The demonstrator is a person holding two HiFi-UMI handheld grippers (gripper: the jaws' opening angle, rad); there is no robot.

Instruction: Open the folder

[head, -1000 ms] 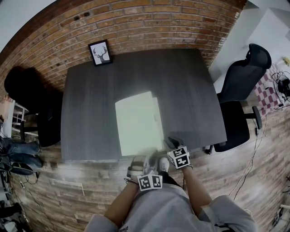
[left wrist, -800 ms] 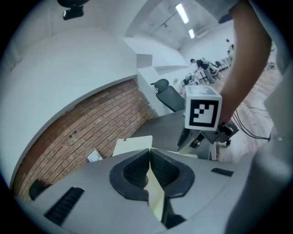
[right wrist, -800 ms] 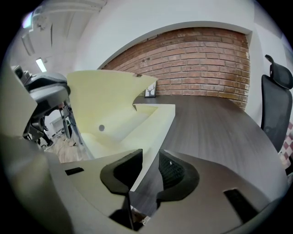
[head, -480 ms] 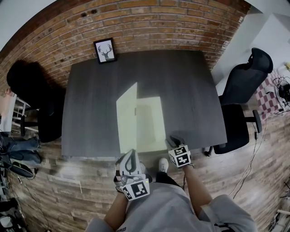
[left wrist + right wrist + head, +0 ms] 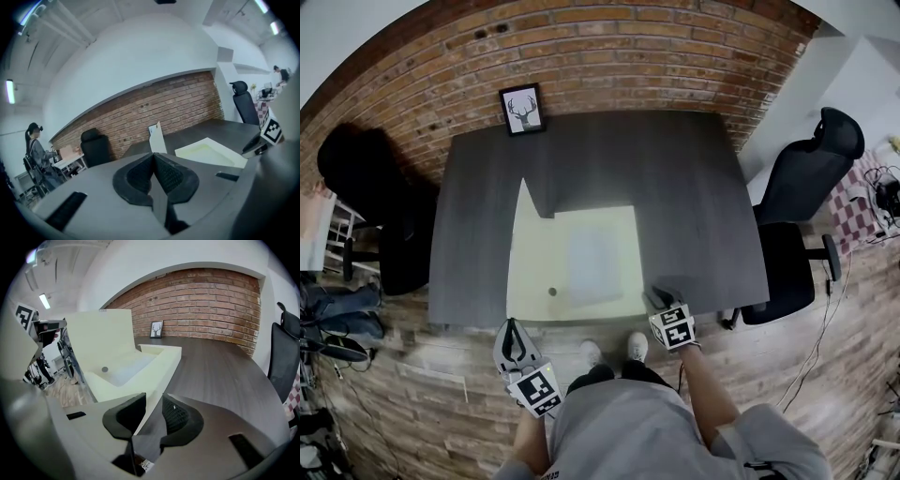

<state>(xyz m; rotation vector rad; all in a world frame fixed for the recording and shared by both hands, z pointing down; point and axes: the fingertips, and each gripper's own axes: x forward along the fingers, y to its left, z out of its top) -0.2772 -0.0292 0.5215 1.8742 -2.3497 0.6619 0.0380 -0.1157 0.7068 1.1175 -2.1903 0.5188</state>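
Two hand-held grippers, pale grey with black ribbed pads and black-and-white marker cubes, are seen at the near edge of a dark grey wood-grain table (image 5: pixel 694 197). On it lies a pale yellow-green box folder (image 5: pixel 630 281) of smooth stiff board; its base is a shallow rectangular tray with low, thick walls; a white sheet (image 5: pixel 592 262) lies flat inside, and a small dark round spot (image 5: pixel 551 292) is set near the hinge side.

The flat rectangular cover (image 5: pixel 525 262) is raised off the base along the left long side and leans away to the left. Its outer edge is pinched near the front corner by the left gripper (image 5: pixel 511 330), whose jaws are pressed together on the thin board. The right gripper (image 5: pixel 654 295) is set at the near right corner of the base; its jaws stand a narrow gap apart, astride the tray wall, which lies against one pad while dark table shows in front of the other.

The folder's long axis runs from the person's side toward the wall, parallel to the table's side edges; the open tray faces upward; the folder sits in the near middle of the table, its short edge close to the front edge.

A black-framed deer picture (image 5: pixel 523 109) is propped at the far left corner before a red brick wall (image 5: pixel 628 47); a black office chair (image 5: pixel 806 178) stands to the right and another dark chair (image 5: pixel 366 178) to the left; the floor (image 5: pixel 441 375) is of weathered wooden planks.
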